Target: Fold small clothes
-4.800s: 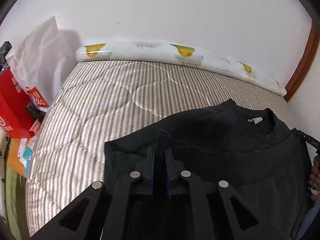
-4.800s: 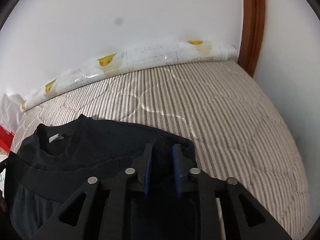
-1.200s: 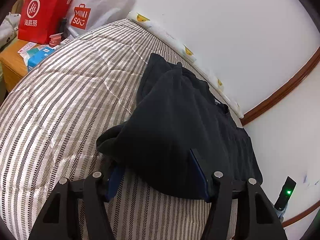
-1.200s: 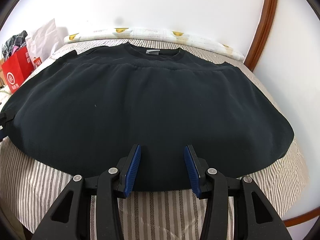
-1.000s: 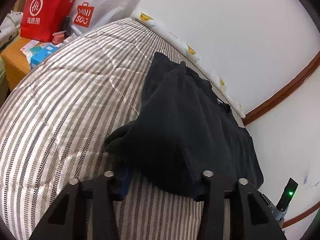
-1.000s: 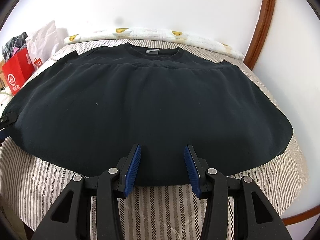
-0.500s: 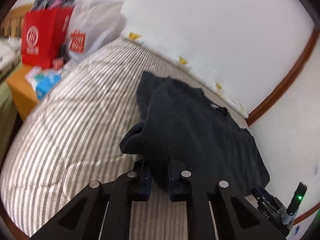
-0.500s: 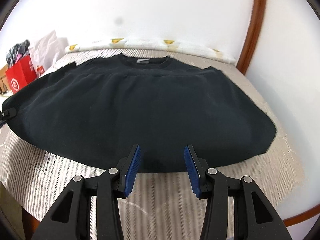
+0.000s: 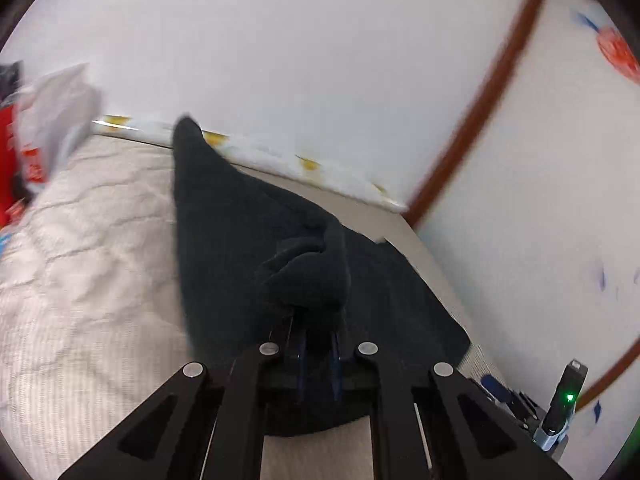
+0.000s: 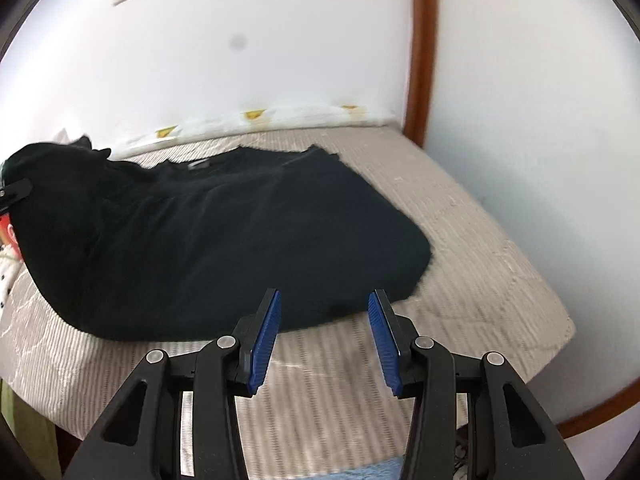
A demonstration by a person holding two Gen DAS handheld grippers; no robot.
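A black sweatshirt (image 10: 224, 240) lies on the striped mattress (image 10: 460, 240), collar toward the wall. My left gripper (image 9: 318, 344) is shut on the sweatshirt's left edge (image 9: 308, 276) and holds it raised, so the cloth drapes up over the body of the garment. That lifted edge shows at the far left of the right wrist view (image 10: 44, 168). My right gripper (image 10: 324, 316) is open and empty, just in front of the sweatshirt's near hem.
A white bolster with yellow prints (image 10: 280, 118) lies along the wall. A brown wooden frame (image 10: 422, 48) stands at the right corner. White and red shopping bags (image 9: 44, 128) stand left of the bed. The mattress's near edge (image 10: 520, 364) drops off at the right.
My left gripper has closed on the sweatshirt's left edge and lifted it up and over toward the right. My right gripper has pulled back a little and stayed open.
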